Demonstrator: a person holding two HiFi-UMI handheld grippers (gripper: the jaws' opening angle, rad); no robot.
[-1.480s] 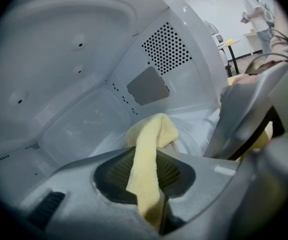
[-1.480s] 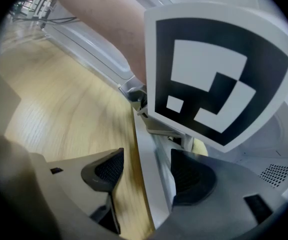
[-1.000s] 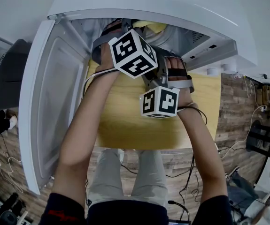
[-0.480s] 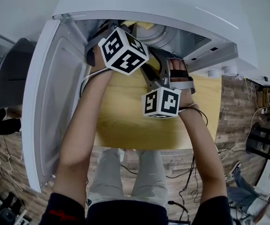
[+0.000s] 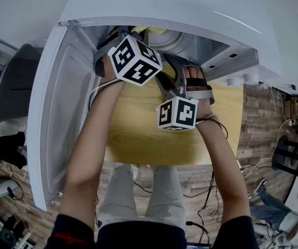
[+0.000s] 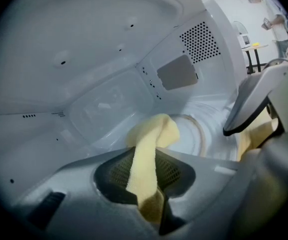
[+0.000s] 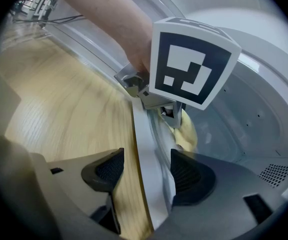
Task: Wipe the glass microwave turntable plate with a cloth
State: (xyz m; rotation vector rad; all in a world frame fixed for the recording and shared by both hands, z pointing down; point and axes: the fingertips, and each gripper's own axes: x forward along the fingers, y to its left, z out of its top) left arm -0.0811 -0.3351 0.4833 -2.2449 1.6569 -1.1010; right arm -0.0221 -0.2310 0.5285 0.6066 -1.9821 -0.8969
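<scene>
Works inside the microwave (image 5: 180, 14), door (image 5: 55, 118) swung out past the table's (image 5: 138, 139) left edge for room. Reaches deep into the cavity with the left gripper (image 6: 151, 209), jaws clenched on a strip of yellow cloth (image 6: 151, 134). Leaves the free end bunched ahead of the jaws at the rim of the glass plate (image 6: 199, 134), which sits on the cavity floor, probably so that the wad does the wiping and not the jaws. Cannot tell whether cloth touches glass. Parks the right gripper (image 7: 144, 179) at the front sill (image 7: 146, 149), jaws released and astride it without pinching, likely to steady or stay clear.
</scene>
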